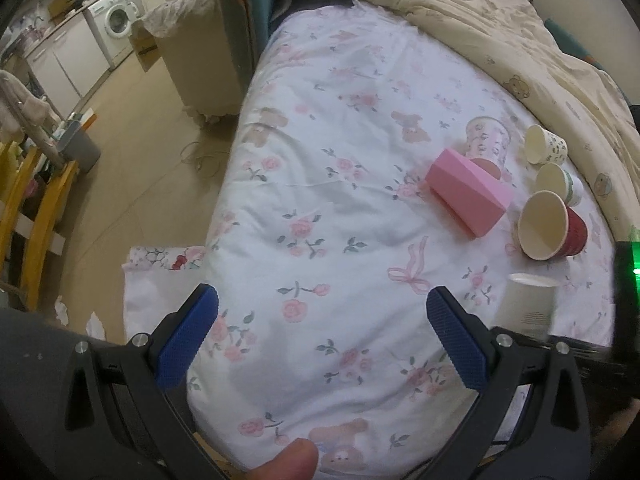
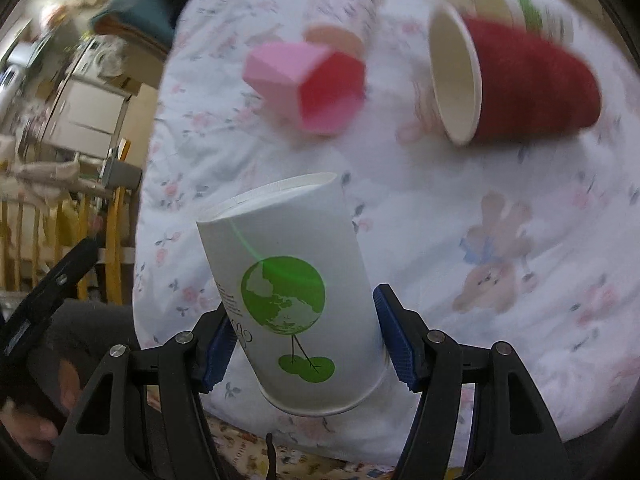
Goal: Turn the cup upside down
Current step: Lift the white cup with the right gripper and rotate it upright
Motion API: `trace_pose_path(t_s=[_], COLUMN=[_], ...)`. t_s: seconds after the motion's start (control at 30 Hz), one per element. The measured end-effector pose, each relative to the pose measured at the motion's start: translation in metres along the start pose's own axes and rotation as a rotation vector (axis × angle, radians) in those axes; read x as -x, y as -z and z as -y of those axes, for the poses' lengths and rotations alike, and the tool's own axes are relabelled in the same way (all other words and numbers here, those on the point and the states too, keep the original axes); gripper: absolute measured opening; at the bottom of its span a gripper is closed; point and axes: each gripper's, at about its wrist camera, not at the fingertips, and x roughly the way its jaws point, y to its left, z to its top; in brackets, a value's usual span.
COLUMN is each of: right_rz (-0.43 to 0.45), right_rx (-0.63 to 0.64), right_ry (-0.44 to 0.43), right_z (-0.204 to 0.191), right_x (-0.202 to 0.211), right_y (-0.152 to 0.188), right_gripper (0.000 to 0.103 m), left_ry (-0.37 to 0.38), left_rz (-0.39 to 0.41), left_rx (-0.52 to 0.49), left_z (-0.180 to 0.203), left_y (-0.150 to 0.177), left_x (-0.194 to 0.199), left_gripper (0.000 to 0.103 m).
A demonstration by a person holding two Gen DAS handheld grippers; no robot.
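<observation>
White cup sits between the right tongs, bottom end up, over the bed.

The bed (image 2: 500, 200) with its flowery sheet fills both views. The white cup (image 2: 296, 296) stands between the blue pads (image 2: 394, 344) of the right tongs (image 2: 304, 344), its long axis nearly upright, leaning a little, rim down (flat base on top). The pads look closed on its sides, though the left one is partly hidden. The left tongs (image 1: 322, 336) are wide open, holding nothing, with the cup just to their right.
</observation>
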Motion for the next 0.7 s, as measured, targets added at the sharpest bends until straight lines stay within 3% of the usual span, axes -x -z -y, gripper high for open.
trace_pose_path(t_s=[0.2,0.57,0.7], right_rz=[-0.033,-0.08,-0.075], right_rx=[-0.077,-0.092,-0.071], right_ry=[0.011,0.054,0.07], right_z=[0.016,0.02,0.015], right_x=[-0.021,-0.026,-0.026], right_y=[-0.015,-0.022,-0.023], right_gripper=[0.068,0.071,0.084], left_ry=[-0.01,-0.002,0.003], left_rz=[-0.033,-0.045,-0.054], left_rx=[-0.023,-0.026,-0.019], left_z=[0.009,0.014,0.012], left_y=[-0.001,-0.001,0.001], left_x=[-0.008,-0.01,-0.011], left_gripper=[0.103,0.103,0.103])
